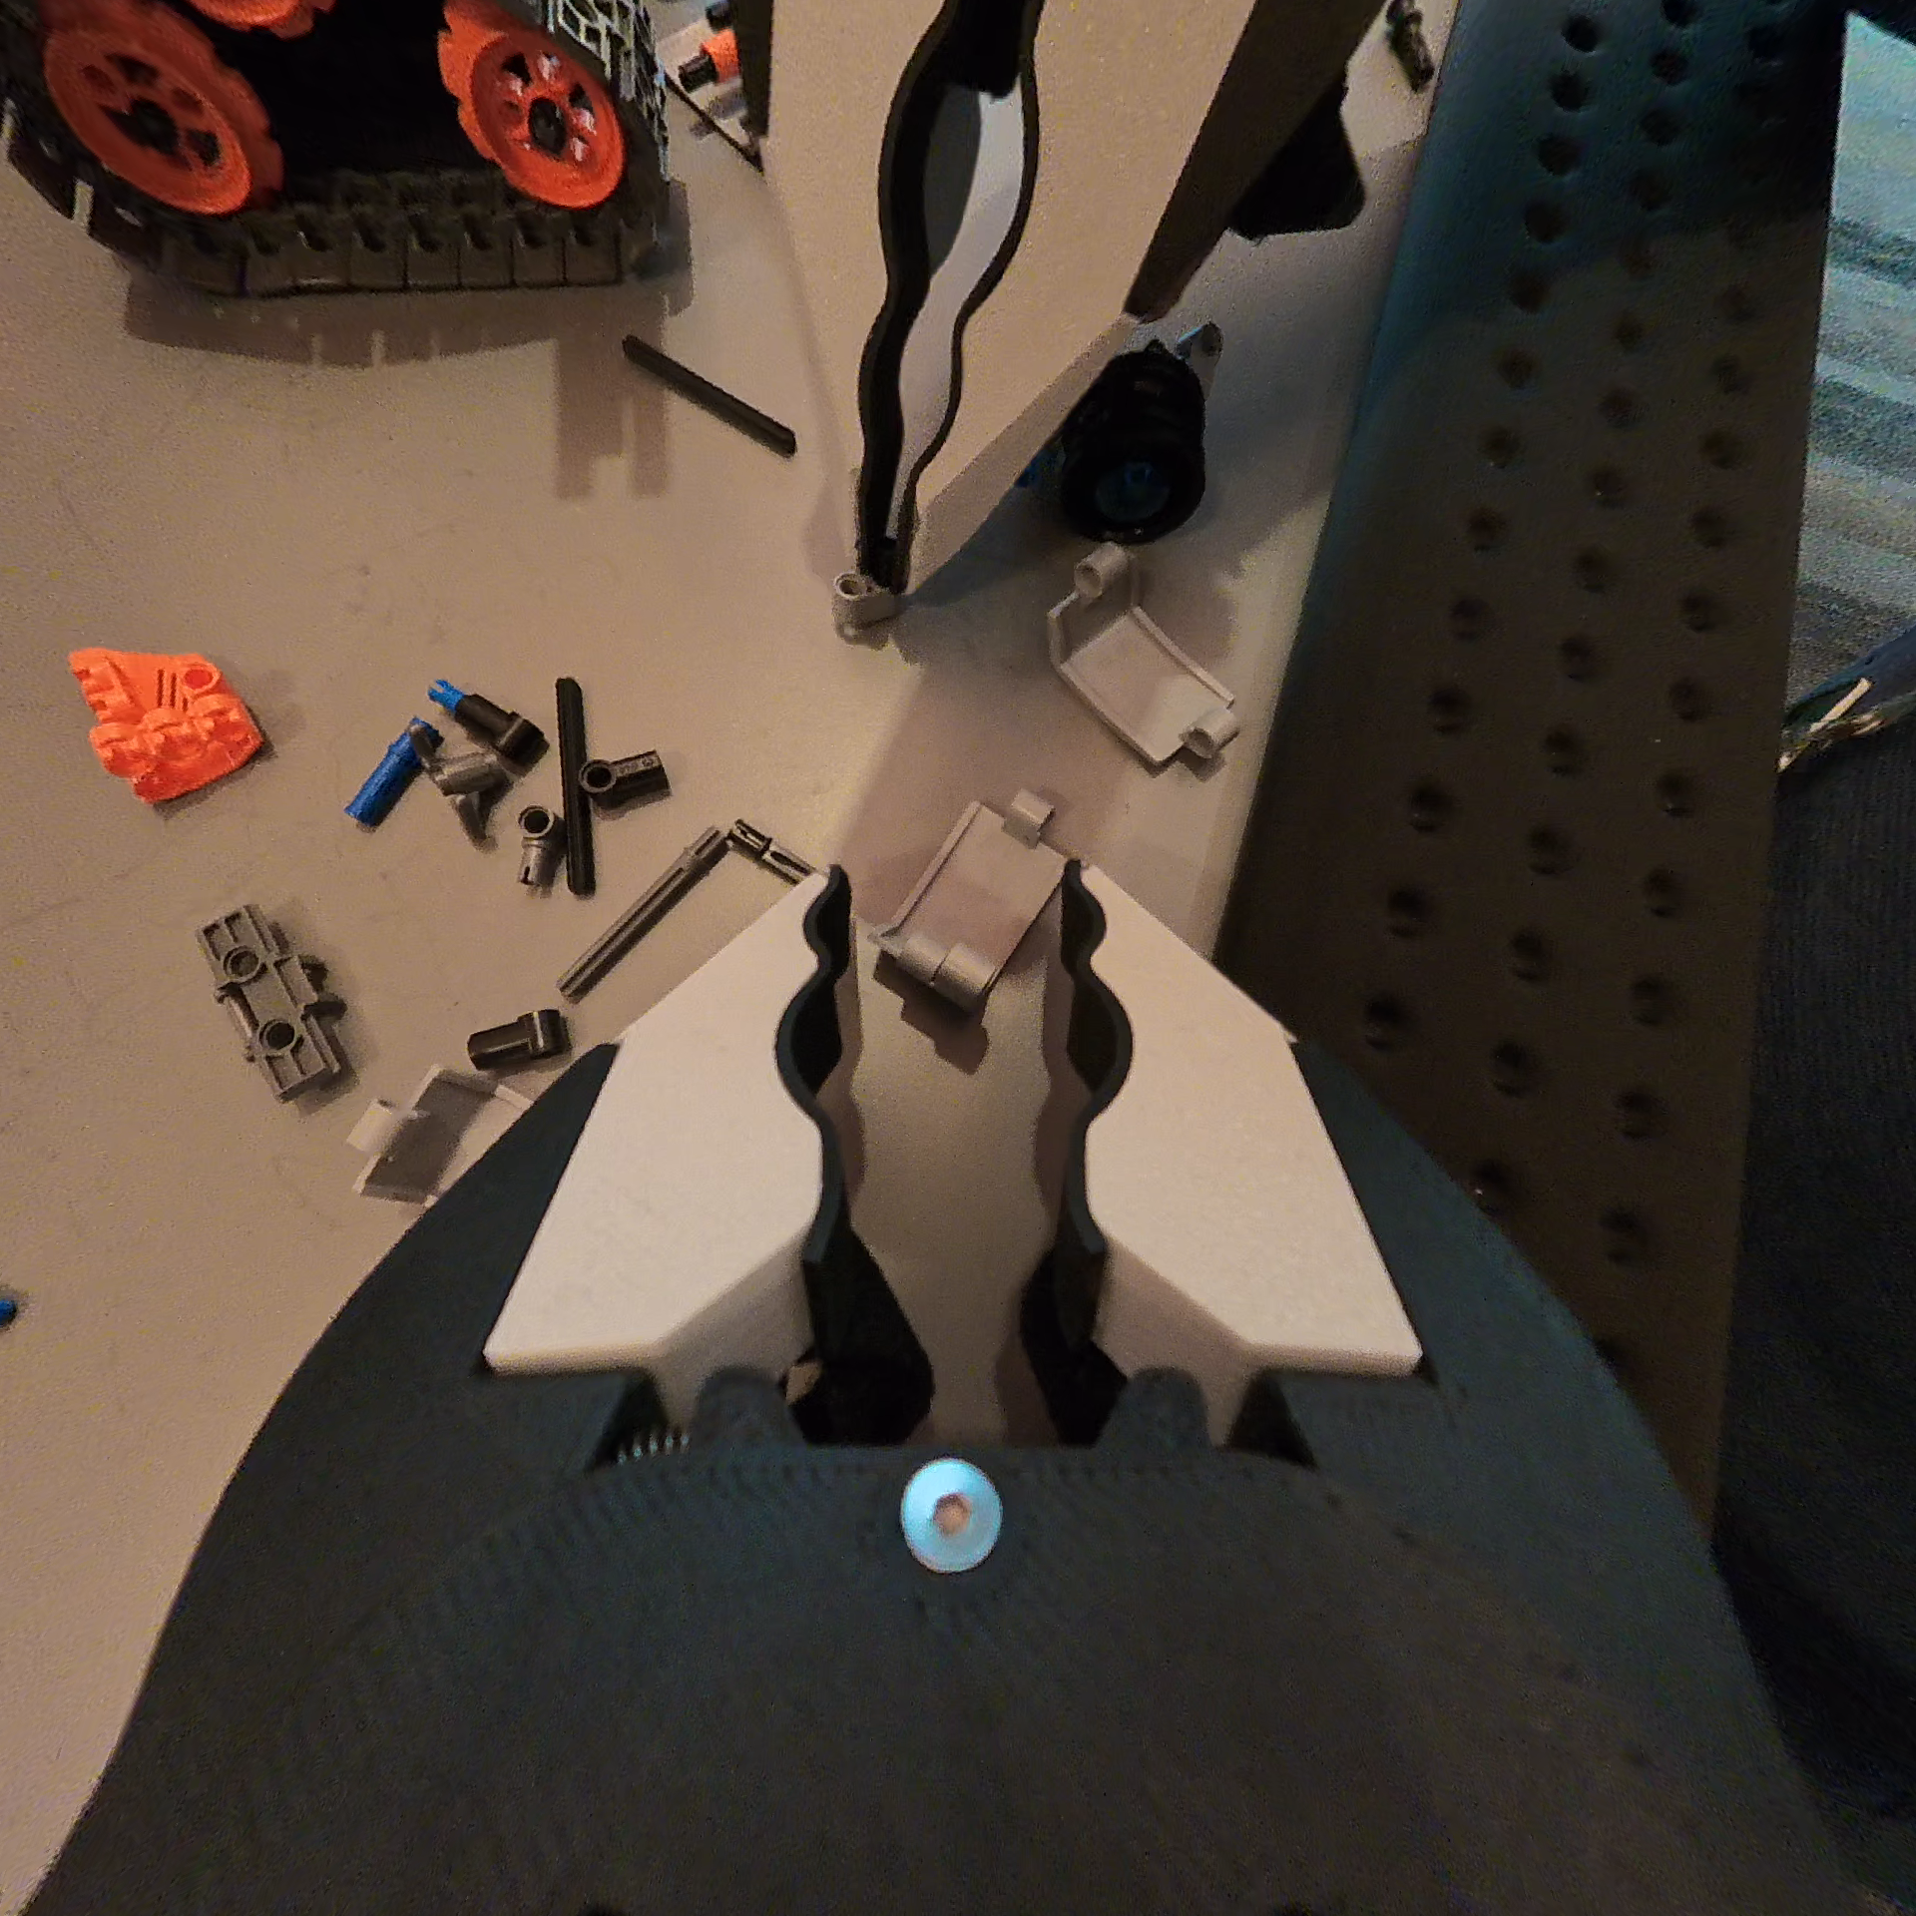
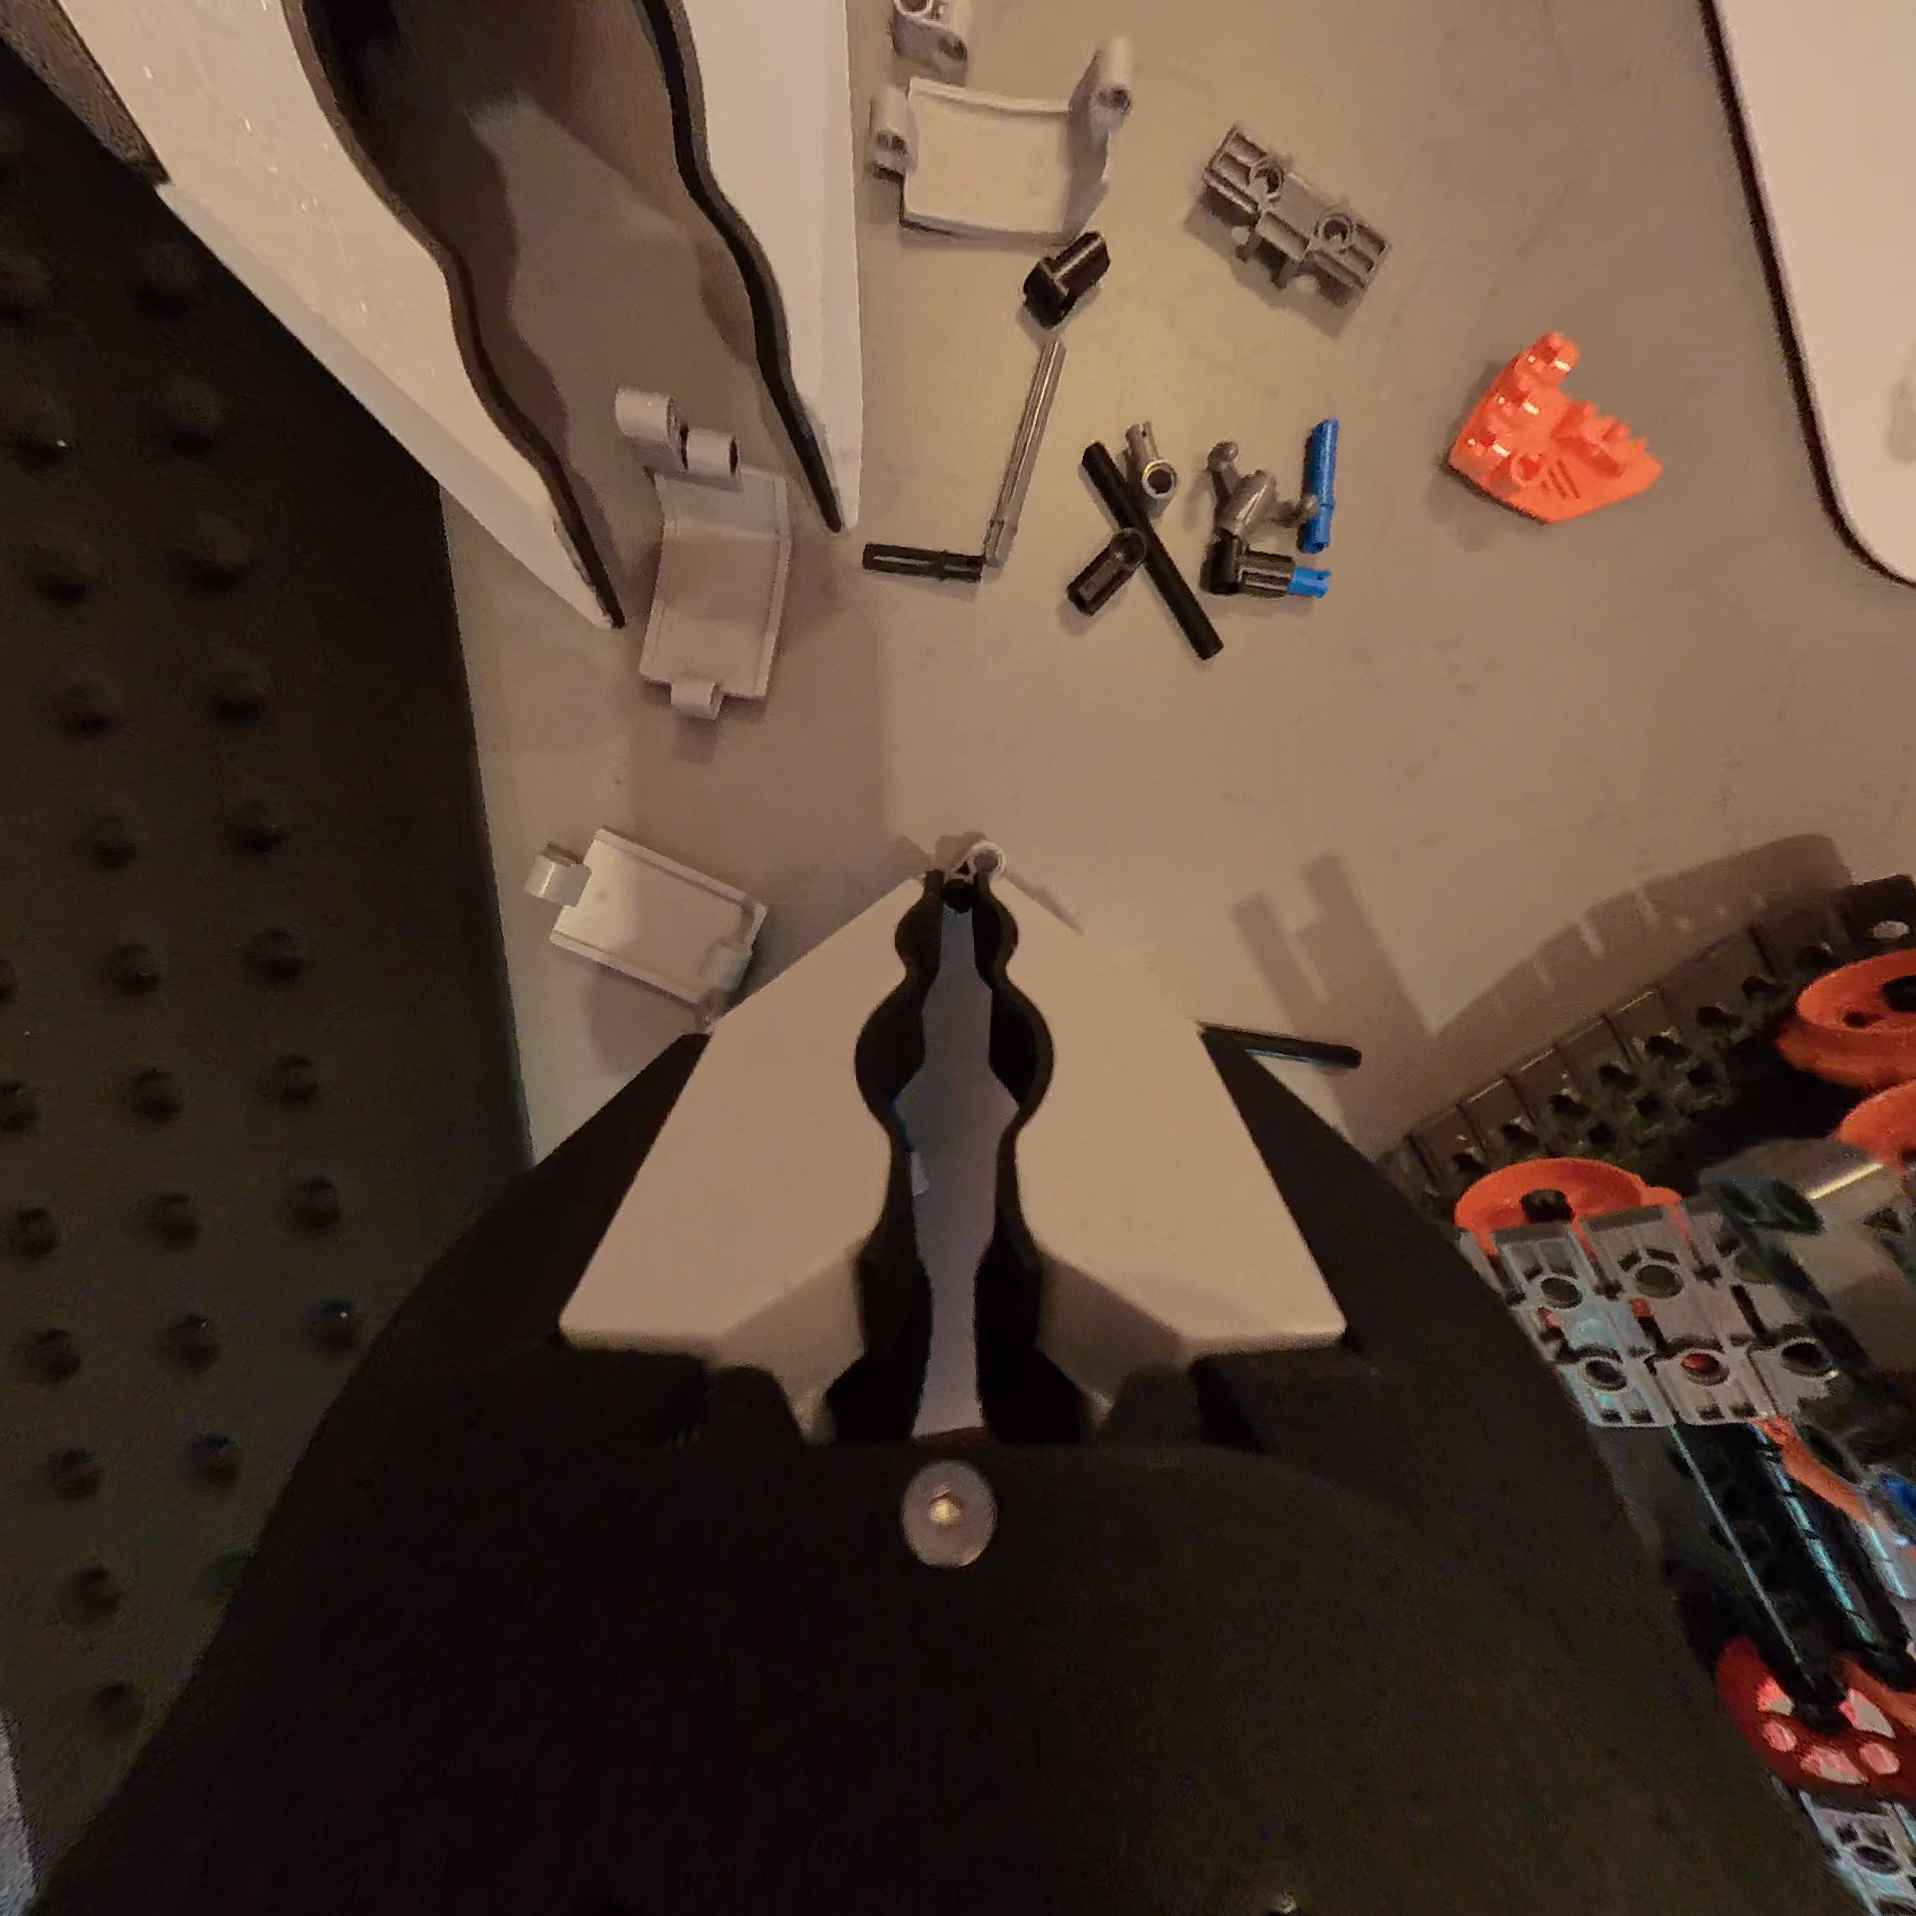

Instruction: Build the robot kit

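My left gripper (image 1: 954, 892) is open, low over the table. A light grey curved panel (image 1: 969, 918) lies between its fingertips, not clamped. The right wrist view shows the same panel (image 2: 715, 539) between the open left gripper (image 2: 726, 568). My right gripper (image 2: 962, 881) is shut on a small grey connector (image 2: 975, 858), which sticks out past its tips. In the left wrist view the right gripper (image 1: 881, 560) comes down from the top with that connector (image 1: 861, 601) at the table surface.
A black tracked model with orange wheels (image 1: 342, 135) (image 2: 1711, 1192) stands nearby. Loose parts lie around: an orange piece (image 1: 166, 721), two more grey panels (image 1: 1135, 664) (image 1: 425, 1130), a grey beam (image 1: 272, 1001), pins and axles (image 1: 498, 767). A black perforated surface (image 1: 1555, 622) borders the table. Spacing between my two grippers at the tips: around 7 cm. It is some 12 cm from my left tips to the orange piece (image 1: 166, 721). It turns up in the right wrist view (image 2: 1536, 415) as well.
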`<state>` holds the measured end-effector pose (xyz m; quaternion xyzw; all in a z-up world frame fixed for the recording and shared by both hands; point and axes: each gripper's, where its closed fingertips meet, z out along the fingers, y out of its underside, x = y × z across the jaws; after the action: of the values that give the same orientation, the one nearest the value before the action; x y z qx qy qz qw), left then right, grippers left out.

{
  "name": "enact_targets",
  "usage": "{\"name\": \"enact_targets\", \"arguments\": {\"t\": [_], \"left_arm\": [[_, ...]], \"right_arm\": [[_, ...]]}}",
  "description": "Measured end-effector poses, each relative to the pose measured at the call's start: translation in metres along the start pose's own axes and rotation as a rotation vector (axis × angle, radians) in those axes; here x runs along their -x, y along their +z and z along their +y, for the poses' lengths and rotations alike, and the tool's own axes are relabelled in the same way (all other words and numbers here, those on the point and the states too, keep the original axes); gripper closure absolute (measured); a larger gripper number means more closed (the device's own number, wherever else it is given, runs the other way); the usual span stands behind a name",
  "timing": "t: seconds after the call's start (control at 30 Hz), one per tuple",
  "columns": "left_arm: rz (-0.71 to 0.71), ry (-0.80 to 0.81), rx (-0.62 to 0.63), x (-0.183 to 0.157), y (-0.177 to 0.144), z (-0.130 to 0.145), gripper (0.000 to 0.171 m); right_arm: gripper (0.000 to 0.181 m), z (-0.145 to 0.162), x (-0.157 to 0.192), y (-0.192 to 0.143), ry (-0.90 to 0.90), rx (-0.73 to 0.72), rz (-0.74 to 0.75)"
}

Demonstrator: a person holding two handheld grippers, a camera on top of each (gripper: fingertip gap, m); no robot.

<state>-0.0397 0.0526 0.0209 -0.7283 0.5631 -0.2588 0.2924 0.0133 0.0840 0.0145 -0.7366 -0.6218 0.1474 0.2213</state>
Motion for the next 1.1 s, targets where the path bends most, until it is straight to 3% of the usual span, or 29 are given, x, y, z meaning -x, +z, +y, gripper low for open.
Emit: {"name": "enact_targets", "arguments": {"t": [0.2,0.4,0.57,0.73,0.8,0.87,0.93,1.03,1.1], "left_arm": [[-0.018,0.054,-0.034,0.004,-0.003,-0.013,0.135],[-0.139,0.316,-0.148,-0.002,-0.02,-0.051,0.141],[-0.149,0.506,-0.157,-0.023,-0.025,-0.065,0.159],[-0.117,0.5,-0.157,-0.032,-0.026,-0.062,0.163],[-0.138,0.458,-0.134,-0.026,-0.028,-0.06,0.164],[-0.145,0.383,-0.118,-0.019,-0.031,-0.057,0.165],[-0.151,0.299,-0.132,-0.012,-0.035,-0.058,0.166],[-0.114,0.196,-0.147,-0.011,-0.04,-0.059,0.166],[-0.102,0.17,-0.134,-0.01,-0.041,-0.059,0.166]], "right_arm": [[0.179,-0.024,0.01,-0.013,-0.019,-0.173,-0.113],[0.179,-0.051,0.036,-0.046,0.066,-0.425,-0.429],[0.18,-0.059,0.05,-0.062,0.092,-0.481,-0.61],[0.179,-0.064,0.059,-0.066,0.079,-0.489,-0.676],[0.178,-0.068,0.053,-0.062,0.083,-0.494,-0.617],[0.172,-0.073,0.039,-0.058,0.04,-0.495,-0.446],[0.17,-0.079,0.032,-0.064,-0.083,-0.506,-0.251],[0.167,-0.078,0.031,-0.064,-0.291,-0.409,-0.01],[0.169,-0.083,0.037,-0.063,-0.395,-0.381,0.072]]}}
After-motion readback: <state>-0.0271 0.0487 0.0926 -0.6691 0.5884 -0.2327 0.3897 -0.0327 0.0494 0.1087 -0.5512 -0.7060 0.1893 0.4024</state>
